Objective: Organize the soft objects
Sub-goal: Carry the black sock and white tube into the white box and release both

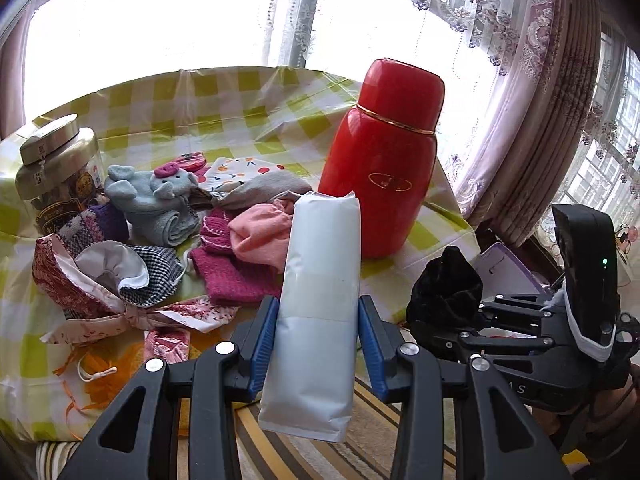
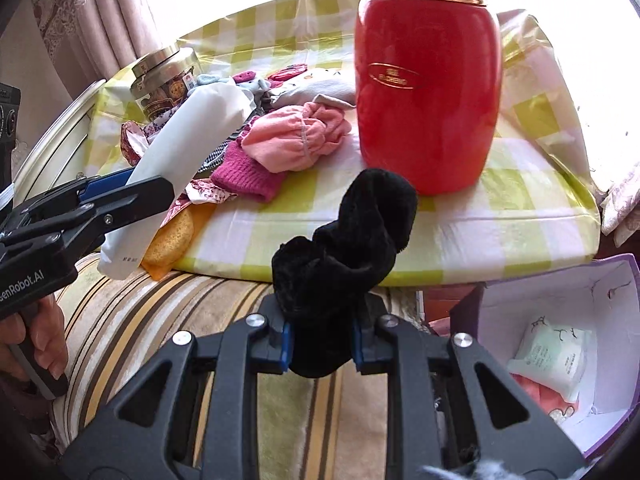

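Observation:
My left gripper (image 1: 318,336) is shut on a long white soft pack (image 1: 320,280) that stands upright between the blue pads, off the near edge of the table. My right gripper (image 2: 322,340) is shut on a black fuzzy cloth (image 2: 352,236), held up in front of the table edge. In the right wrist view the left gripper (image 2: 132,188) appears at the left with the white pack (image 2: 192,128) slanting across it. A pile of soft things lies on the checked table: a pink cloth (image 1: 260,236), a magenta knit (image 1: 236,276), a grey-blue plush (image 1: 152,200) and a patterned pouch (image 1: 92,280).
A tall red flask (image 1: 384,160) stands at the table's right side, a lidded jar (image 1: 56,168) at its left. A purple open box (image 2: 560,344) with packets inside sits lower right, beside the table. A striped cushion (image 2: 168,320) lies below the grippers. Curtains and a bright window are behind.

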Tool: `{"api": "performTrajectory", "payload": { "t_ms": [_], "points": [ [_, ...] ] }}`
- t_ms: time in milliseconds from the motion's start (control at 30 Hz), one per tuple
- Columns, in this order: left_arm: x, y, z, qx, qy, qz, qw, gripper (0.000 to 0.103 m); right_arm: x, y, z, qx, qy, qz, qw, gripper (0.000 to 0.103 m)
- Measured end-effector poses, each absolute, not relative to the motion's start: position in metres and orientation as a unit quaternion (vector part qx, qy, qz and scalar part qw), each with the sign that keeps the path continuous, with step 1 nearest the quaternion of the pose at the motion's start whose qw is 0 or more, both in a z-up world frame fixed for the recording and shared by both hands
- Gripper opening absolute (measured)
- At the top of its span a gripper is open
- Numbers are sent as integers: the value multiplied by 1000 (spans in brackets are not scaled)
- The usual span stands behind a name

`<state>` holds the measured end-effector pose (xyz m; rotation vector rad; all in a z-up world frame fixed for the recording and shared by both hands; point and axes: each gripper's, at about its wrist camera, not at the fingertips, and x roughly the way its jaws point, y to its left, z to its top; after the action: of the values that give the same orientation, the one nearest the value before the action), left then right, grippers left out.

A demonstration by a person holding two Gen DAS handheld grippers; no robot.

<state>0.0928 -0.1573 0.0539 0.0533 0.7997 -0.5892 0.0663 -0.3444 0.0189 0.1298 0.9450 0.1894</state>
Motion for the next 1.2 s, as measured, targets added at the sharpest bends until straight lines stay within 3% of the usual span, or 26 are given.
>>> {"api": "performTrajectory", "payload": {
  "t_ms": [700,1033,1133,1200],
  "points": [
    [56,-252,44,-36,442,-389,808,41,-7,-468,32,93,436,-32,894,25],
    [32,-307,45,-18,453,-428,782,41,-27,-509,42,103,426,-79,896,29],
    [29,-320,47,-18,454,-435,778,41,-30,-520,44,107,421,-97,895,41],
    [28,-329,49,-20,454,-437,776,42,-32,-527,47,107,416,-109,896,57]
  ]
}}
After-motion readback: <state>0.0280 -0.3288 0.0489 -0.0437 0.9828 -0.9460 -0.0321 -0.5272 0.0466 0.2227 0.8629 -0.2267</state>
